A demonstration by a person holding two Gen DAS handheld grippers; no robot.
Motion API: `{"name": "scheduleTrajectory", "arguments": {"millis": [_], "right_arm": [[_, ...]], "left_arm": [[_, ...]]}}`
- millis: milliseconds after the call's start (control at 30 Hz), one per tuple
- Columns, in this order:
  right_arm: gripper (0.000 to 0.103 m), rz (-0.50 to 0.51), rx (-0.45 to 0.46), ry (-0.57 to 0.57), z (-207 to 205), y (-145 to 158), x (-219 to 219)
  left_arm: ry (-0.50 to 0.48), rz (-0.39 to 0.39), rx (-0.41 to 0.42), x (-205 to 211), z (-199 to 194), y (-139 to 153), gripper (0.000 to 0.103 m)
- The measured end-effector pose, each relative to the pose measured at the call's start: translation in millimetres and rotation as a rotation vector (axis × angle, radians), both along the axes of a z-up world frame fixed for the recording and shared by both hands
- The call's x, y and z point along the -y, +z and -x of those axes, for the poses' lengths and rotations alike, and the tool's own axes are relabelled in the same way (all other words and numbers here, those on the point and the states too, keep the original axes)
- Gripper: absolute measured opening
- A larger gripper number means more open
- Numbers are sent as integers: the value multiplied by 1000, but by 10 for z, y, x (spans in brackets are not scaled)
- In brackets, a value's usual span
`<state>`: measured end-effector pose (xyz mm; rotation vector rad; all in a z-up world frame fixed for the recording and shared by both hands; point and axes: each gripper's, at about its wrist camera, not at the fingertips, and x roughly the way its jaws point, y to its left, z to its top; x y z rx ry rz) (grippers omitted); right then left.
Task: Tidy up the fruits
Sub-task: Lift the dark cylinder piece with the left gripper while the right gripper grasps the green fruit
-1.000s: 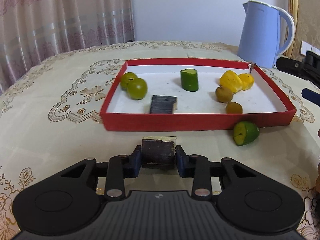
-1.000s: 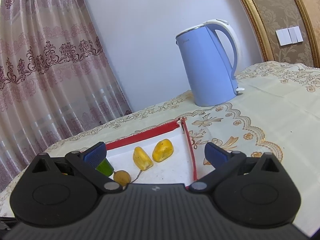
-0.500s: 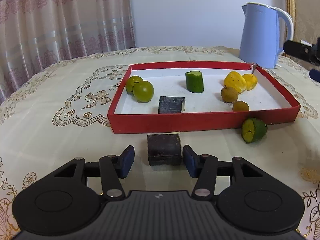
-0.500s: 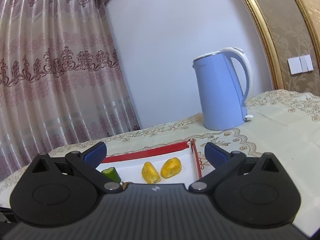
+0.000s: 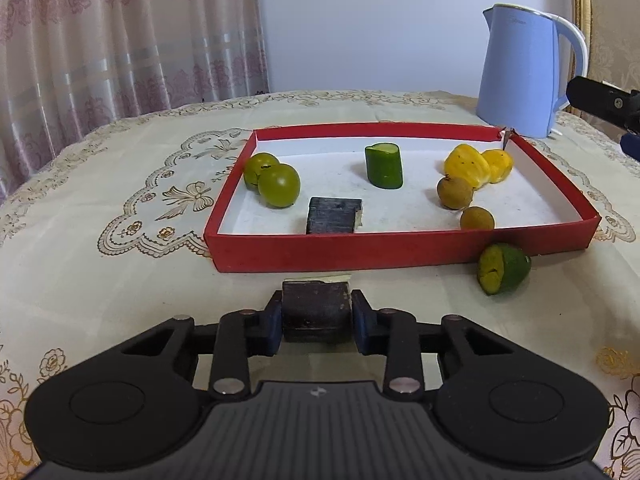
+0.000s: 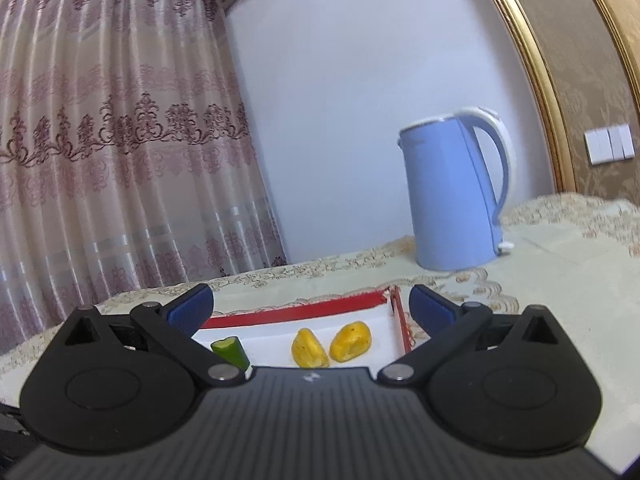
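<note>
A red tray (image 5: pixel 400 246) with a white floor holds two green round fruits (image 5: pixel 278 185), a cucumber piece (image 5: pixel 384 165), two yellow pieces (image 5: pixel 468 164), two brown fruits (image 5: pixel 455 192) and a dark block (image 5: pixel 334 221). My left gripper (image 5: pixel 316 317) is shut on a second dark block (image 5: pixel 316 312) just before the tray's front wall. A cut green lime (image 5: pixel 503 268) lies on the cloth outside the tray's front right. My right gripper (image 6: pixel 310 308) is open and empty, raised above the tray's right end (image 6: pixel 304 312), over the yellow pieces (image 6: pixel 332 346) and cucumber (image 6: pixel 230 350).
A light blue kettle (image 5: pixel 524 76) stands behind the tray's right corner; it also shows in the right wrist view (image 6: pixel 456 192). The table has a cream embroidered cloth (image 5: pixel 100 208). Pink curtains (image 5: pixel 120 40) hang behind. The right gripper's body (image 5: pixel 604 102) shows at the right edge.
My left gripper was shut on the dark block, opened around it half a second ago, and is now shut on it again. My right gripper has tilted upward and stays open.
</note>
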<state>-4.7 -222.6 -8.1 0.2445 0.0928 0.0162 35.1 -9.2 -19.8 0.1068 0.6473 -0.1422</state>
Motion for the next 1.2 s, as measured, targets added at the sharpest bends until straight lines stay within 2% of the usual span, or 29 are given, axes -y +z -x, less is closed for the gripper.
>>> {"name": "scheduleTrajectory", "arguments": {"millis": [100,233,433,600,767,867,933,1033,1200], "right_arm": [[103,2,23,1,31,17,-12],[103,-76,27,-20,82,86,69],[103,-94,-59,-12,242,171,34],[103,-25,-144,22,346,187,-129],[103,127,-287,118,335,131,-437],[103,190,-334,132,286,75,-591],[102,209,-364,126,226,38,-645],[93,202,-408,144,132,-10,-691],[87,232,-463,147,-9,-115,-755]], "left_arm": [[13,-14,7,-18,17,7,33],[46,-14,21,-117,22,48,33],[94,-11,22,-256,-19,65,33],[108,-23,43,-281,17,63,33],[120,-40,72,-298,55,83,33],[125,-31,69,-329,51,89,33],[128,-31,72,-347,58,91,33],[131,-33,74,-371,66,92,33],[129,-28,70,-391,62,86,33]]}}
